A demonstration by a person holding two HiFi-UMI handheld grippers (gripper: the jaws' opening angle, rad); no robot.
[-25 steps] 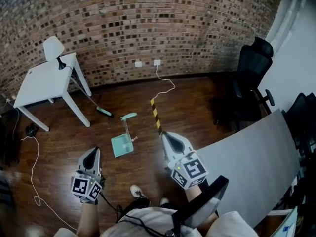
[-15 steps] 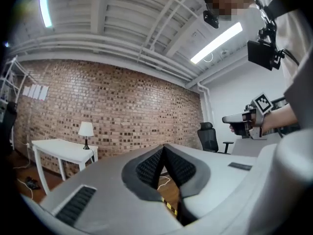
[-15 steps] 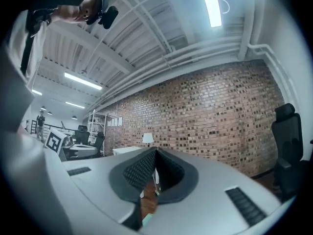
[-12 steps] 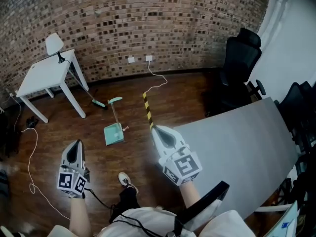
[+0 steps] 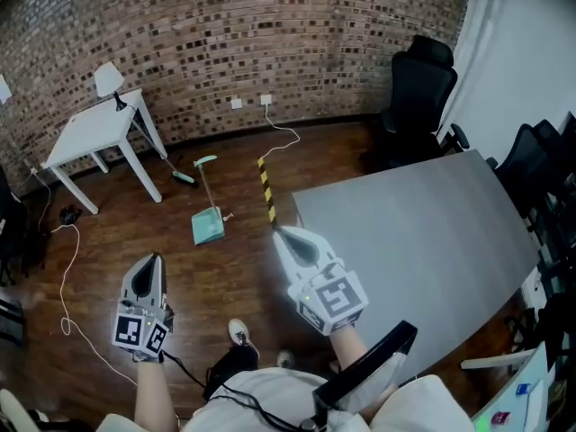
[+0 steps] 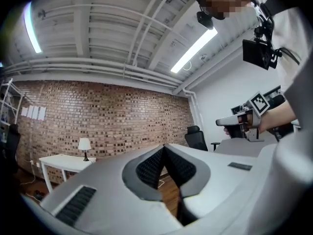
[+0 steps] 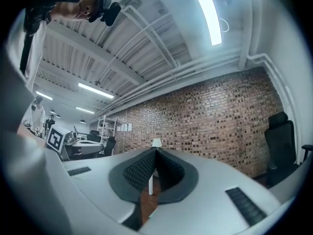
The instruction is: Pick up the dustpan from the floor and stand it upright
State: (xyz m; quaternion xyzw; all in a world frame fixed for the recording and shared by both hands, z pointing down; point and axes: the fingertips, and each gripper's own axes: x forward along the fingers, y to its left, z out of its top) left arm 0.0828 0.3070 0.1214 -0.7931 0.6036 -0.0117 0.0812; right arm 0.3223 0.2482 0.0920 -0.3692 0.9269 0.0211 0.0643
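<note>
Your right gripper (image 5: 277, 233) covers part of the grey table's (image 5: 423, 232) left edge; the picture's edge cuts off the far-right black chair (image 5: 544, 165).

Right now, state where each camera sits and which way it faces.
Head view: on the person's head, looking steeply down at the floor and dustpan; left tool, right tool and a shoe show.
Left gripper view: on the left tool, looking along its shut jaws at the brick wall; right tool and torso show at right.
Right gripper view: on the right tool, looking along its shut jaws at the wall; left tool's cube shows at left.
Shared: both gripper views show the lamp and a black chair.
</note>
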